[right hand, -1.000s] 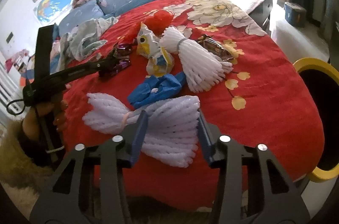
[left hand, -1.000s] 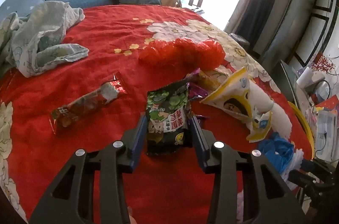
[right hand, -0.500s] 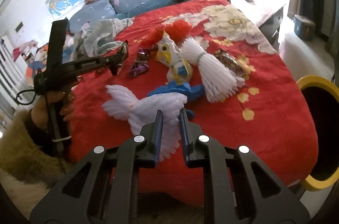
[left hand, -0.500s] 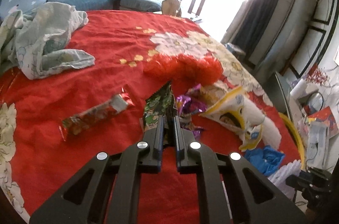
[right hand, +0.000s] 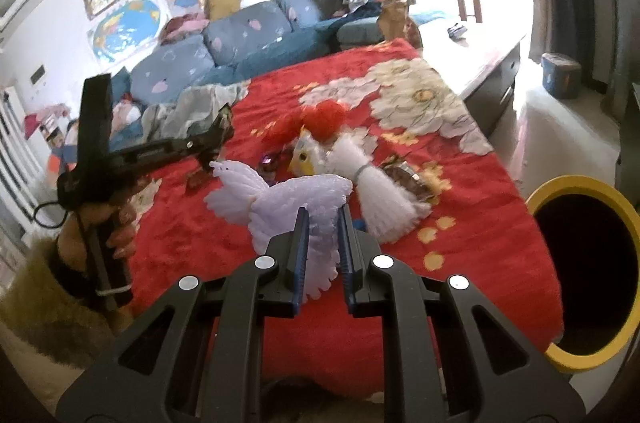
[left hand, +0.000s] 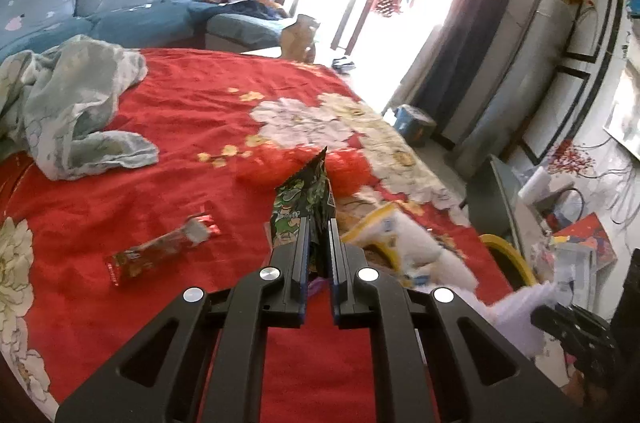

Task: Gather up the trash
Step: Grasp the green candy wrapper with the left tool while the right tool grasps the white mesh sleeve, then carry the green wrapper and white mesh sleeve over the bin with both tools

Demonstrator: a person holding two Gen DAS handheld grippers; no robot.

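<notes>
Left wrist view: your left gripper is clenched on the green snack packet, which stands up between the blue pads, clear of the red bedspread. A red wrapper lies on the spread at about 9 o'clock from the tips, and a red mesh bundle sits just past the packet at 12 o'clock. A yellow-and-white bag lies at 3 o'clock. In the right wrist view, your right gripper grasps the white foam net, lifted off the spread. A second white foam net rests on the bed at 2 o'clock, and the yellow-rimmed bin stands at 3 o'clock beside the bed
</notes>
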